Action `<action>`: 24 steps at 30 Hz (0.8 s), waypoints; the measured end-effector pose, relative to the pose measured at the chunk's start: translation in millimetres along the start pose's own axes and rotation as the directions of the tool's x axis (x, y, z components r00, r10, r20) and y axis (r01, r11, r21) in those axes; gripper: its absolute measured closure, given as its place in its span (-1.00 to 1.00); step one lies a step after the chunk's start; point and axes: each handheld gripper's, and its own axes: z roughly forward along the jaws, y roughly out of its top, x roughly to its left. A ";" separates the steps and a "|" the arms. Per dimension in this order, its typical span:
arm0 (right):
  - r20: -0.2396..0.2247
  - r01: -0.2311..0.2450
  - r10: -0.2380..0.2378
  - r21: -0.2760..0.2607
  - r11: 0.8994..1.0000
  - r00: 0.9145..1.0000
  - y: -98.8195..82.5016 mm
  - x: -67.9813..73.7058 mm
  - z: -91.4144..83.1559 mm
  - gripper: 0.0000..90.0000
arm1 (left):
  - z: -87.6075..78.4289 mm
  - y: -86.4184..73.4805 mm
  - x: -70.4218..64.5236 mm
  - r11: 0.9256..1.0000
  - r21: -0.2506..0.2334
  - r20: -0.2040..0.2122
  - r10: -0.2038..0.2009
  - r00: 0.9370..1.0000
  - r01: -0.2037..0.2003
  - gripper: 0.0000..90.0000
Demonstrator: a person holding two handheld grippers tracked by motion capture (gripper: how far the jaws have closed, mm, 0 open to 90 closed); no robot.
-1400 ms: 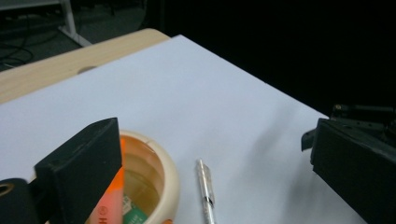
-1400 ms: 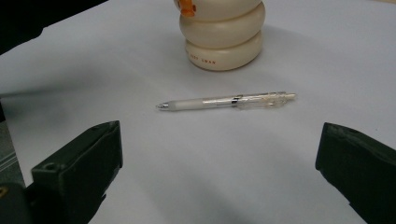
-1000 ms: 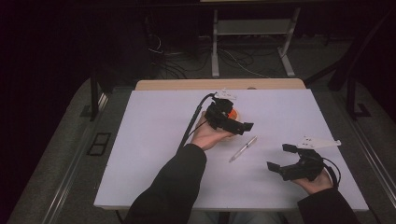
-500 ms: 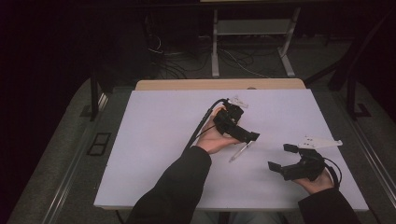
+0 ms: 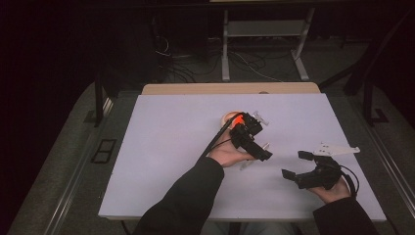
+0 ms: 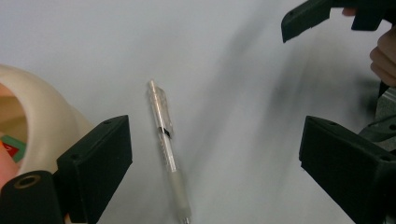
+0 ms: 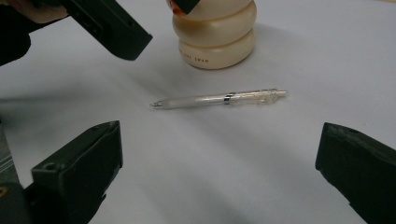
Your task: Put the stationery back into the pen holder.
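A clear pen [image 6: 166, 140] lies flat on the white table, just right of a cream ridged container [image 6: 42, 126] with something orange inside. My left gripper [image 6: 219, 168] hovers over the pen, open. Its jaws have just been closing a little, and the pen lies below them, untouched. In the high view the left gripper [image 5: 262, 152] points down and to the right over the pen [image 5: 246, 164], in front of the container [image 5: 229, 117]. My right gripper [image 5: 294, 163] rests open to the right, facing the pen [image 7: 219, 99] and the container [image 7: 217, 35].
The white table top [image 5: 161, 147] has a wooden strip [image 5: 195, 88] along its far edge. Behind it, on the dark floor, stand a metal frame [image 5: 226, 54] and loose cables. The left gripper's jaw [image 7: 112, 28] reaches into the right gripper view.
My left hand has moved from above the container to the right and nearer, sinking over the pen. The right hand has stayed where it was.
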 end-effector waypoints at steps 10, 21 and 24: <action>0.003 0.000 0.000 -0.002 1.000 1.000 0.0 -0.4 -0.4 -1.00 | 11.1 -8.9 -4.3 0.998 0.068 0.016 -0.001 1.000 0.000 -0.72; 0.001 -0.002 0.002 0.001 1.000 1.000 -0.2 0.1 -0.5 -1.00 | 25.0 -21.4 -3.3 0.989 0.149 0.005 -0.014 1.000 0.013 -0.65; 0.002 0.002 -0.002 -0.001 1.000 1.000 -0.2 -0.1 -0.3 -1.00 | 28.8 -25.1 -3.7 0.988 0.150 -0.007 -0.038 0.999 0.039 -0.61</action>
